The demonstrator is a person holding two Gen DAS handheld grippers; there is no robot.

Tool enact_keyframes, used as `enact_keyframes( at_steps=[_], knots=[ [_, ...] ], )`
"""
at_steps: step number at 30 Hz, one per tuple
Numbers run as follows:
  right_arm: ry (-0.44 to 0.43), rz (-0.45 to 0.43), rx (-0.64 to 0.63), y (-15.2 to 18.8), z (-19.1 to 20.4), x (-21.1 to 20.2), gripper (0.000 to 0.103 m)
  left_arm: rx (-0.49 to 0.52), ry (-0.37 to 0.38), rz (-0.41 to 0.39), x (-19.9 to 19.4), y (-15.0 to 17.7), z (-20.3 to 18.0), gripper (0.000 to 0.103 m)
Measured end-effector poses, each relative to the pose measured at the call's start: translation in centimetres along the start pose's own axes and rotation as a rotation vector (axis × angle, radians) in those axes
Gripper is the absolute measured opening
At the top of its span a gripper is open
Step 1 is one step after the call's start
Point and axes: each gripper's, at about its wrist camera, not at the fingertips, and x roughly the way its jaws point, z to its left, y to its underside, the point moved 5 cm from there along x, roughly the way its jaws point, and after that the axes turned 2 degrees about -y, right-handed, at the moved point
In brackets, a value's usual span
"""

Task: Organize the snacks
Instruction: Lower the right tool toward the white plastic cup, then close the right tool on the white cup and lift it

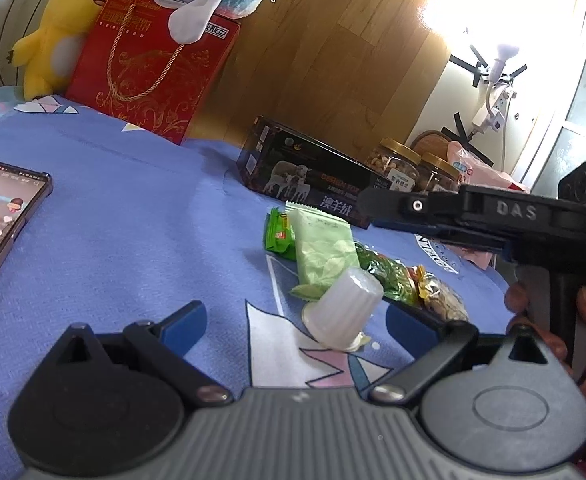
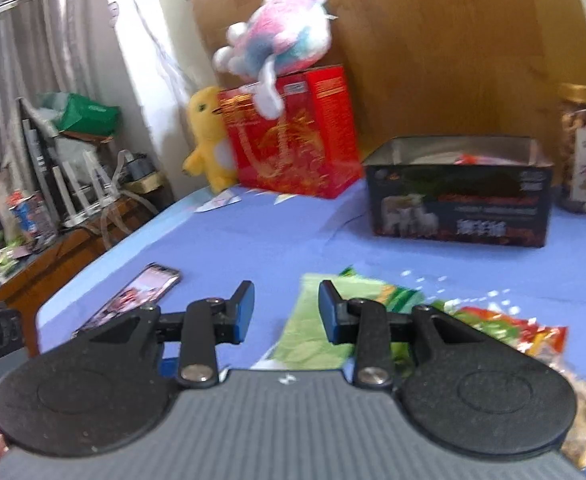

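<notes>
Left gripper (image 1: 297, 320), fingers spread wide, frames a tipped white plastic jelly cup (image 1: 345, 308); right gripper (image 2: 286, 312), fingers apart, hovers empty over a pale green wrapper (image 2: 313, 336), likely readying pickups.

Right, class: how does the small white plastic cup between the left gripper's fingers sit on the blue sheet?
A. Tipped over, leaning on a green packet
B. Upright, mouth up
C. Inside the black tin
A: the white cup lies tilted, its closed end resting on the pale green packet.
</notes>
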Motion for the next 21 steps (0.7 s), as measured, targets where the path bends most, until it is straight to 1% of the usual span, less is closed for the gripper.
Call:
enact_keyframes(
  at_steps=[4,7,9,12,15,21],
  knots=[
    [-0.033,0.043,-0.054,1.0,1.2,0.1,0.038,-0.011,0.023,-0.006,-0.1,0.0,0.2,0.1],
    [-0.023,0.089,-0.08,1.9,1.4,0.7,0.038,-0.015,0.031,-0.011,-0.2,0.0,0.2,0.1],
    [0.015,0.108,-0.089,2.3,1.1,0.9,0.03,-0.015,0.032,-0.013,-0.2,0.0,0.2,0.1],
    [0.01,0.101,-0.052,2.5,0.5,0.1,0.03,-0.017,0.031,-0.013,-0.3,0.0,0.1,0.1],
    [0.028,0.09,-0.029,3.0,-0.3,-1.2,0.03,-0.021,0.033,-0.013,-0.4,0.0,0.1,0.1],
    [0.032,0.052,0.077,4.1,-2.7,-4.5,0.03,-0.031,0.032,-0.011,-0.4,0.0,0.1,0.1]
  ],
)
